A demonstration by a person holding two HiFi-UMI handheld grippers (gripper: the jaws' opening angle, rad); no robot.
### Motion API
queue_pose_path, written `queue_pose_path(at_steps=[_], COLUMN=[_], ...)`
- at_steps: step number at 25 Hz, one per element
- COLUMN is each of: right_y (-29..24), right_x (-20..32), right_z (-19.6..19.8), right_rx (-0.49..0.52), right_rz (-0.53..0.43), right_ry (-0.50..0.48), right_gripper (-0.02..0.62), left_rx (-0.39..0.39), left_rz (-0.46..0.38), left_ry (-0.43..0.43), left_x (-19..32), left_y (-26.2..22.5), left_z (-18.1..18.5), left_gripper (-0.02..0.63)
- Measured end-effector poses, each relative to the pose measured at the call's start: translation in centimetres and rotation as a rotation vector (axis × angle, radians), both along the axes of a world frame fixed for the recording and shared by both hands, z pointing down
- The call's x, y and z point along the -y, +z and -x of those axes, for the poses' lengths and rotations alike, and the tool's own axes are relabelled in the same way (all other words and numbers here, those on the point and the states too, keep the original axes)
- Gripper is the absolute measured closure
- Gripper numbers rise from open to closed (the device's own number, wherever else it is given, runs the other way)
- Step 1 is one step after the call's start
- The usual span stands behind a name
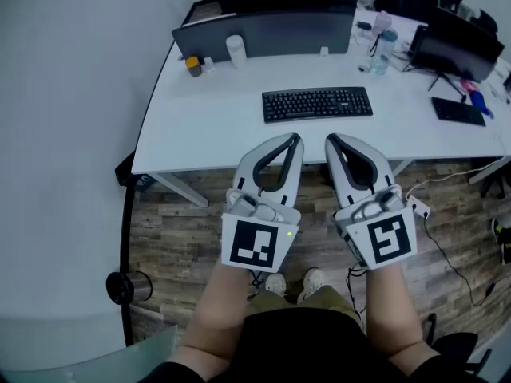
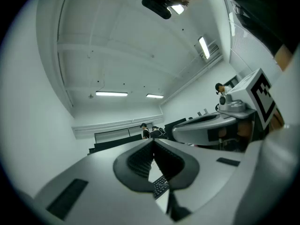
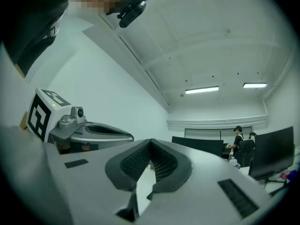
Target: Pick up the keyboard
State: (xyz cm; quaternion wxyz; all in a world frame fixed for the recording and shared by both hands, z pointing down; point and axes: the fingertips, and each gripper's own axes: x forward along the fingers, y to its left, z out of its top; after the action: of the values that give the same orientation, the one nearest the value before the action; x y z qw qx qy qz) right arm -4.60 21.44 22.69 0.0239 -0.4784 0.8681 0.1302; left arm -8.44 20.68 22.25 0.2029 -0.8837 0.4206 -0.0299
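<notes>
The keyboard [image 1: 317, 104] is black, flat and rectangular, with rows of small keys. It lies untouched on the smooth white desk [image 1: 200, 134], near the front edge. Behind it stand a long grey partition [image 1: 263, 32] and a white cup [image 1: 236, 52] shaped like a cylinder (its material I cannot tell). In front of the desk, above the grey wooden plank floor [image 1: 176, 222], two tools hang side by side, short of the keyboard. The left gripper [image 1: 296, 139] has its jaws closed together, tip against tip, with nothing between the ribbed black pads [image 2: 140, 161]. The right gripper [image 1: 329, 139] is the same, with its jaws pressed together and empty. Both have smooth pale grey shells, curved like a beak, and a cube [image 1: 258, 244] with black-and-white square markers at the back.
</notes>
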Motion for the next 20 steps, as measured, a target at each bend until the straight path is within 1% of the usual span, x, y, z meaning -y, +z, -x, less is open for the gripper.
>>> queue_pose_path(at_steps=[4, 8, 20], right_y=[-0.29, -0.45, -0.25], right_x=[0.16, 0.11, -0.02], right_z=[-0.08, -0.23, -0.09], right_rx=[0.004, 0.035, 0.020], right_rz=[-0.002, -0.003, -0.003], right_ry=[-0.002, -0.003, 0.000], right_gripper=[0.565, 0.565, 0.565], left_rx=[0.000, 0.001, 0.001], left_rz=[0.001, 0.003, -0.002], left_ry=[-0.002, 0.000, 0.001], left_x=[0.16, 0.16, 0.05], left_y=[-0.10, -0.02, -0.03], left_z=[0.00, -0.06, -0.08], left_gripper=[0.597, 0.598, 0.598])
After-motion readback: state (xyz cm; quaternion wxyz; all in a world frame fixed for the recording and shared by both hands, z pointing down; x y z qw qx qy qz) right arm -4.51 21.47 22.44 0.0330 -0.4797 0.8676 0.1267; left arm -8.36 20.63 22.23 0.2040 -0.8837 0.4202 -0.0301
